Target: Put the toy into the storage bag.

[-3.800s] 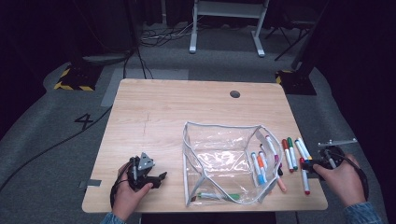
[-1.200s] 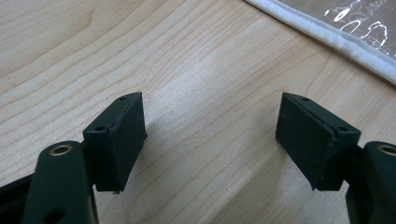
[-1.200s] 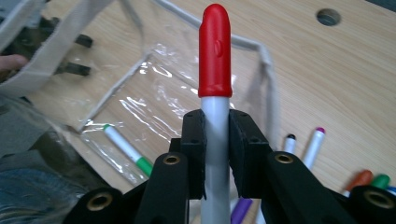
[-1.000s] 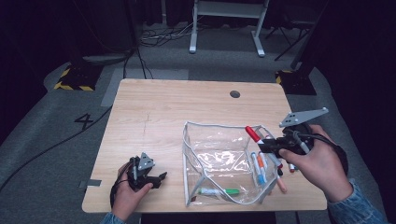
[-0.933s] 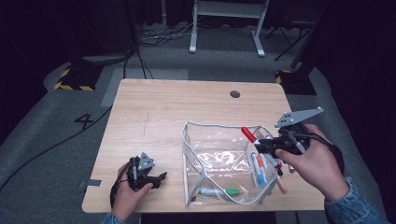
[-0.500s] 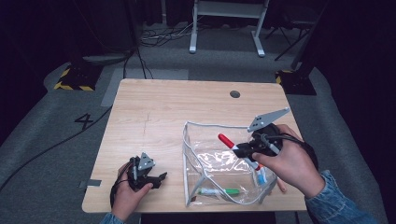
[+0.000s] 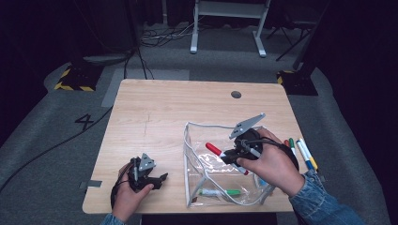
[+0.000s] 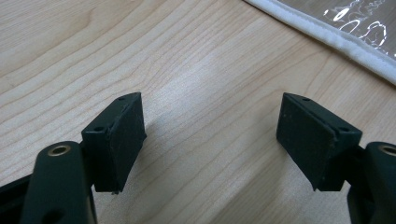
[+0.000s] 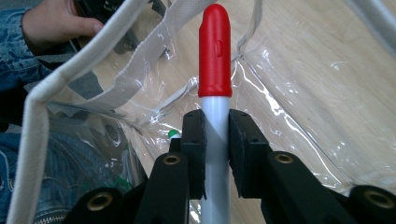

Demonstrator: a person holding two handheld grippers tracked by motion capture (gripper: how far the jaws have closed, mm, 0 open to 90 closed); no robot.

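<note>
Right tool (image 7: 224, 155) over clear pouch (image 7: 197, 140), clenched on red-capped marker (image 7: 213, 149), left tool (image 7: 162, 178) released, resting low on worktop (image 7: 164, 112), "4" on floor (image 7: 85, 122).

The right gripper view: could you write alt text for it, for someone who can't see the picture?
Two black tongs clamp the white barrel of a red-capped marker, which points up and away over the open mouth of a clear plastic pouch with a white fabric rim, lying on a pale wooden table. Top left, through the plastic, a hand in a denim sleeve shows.
</note>
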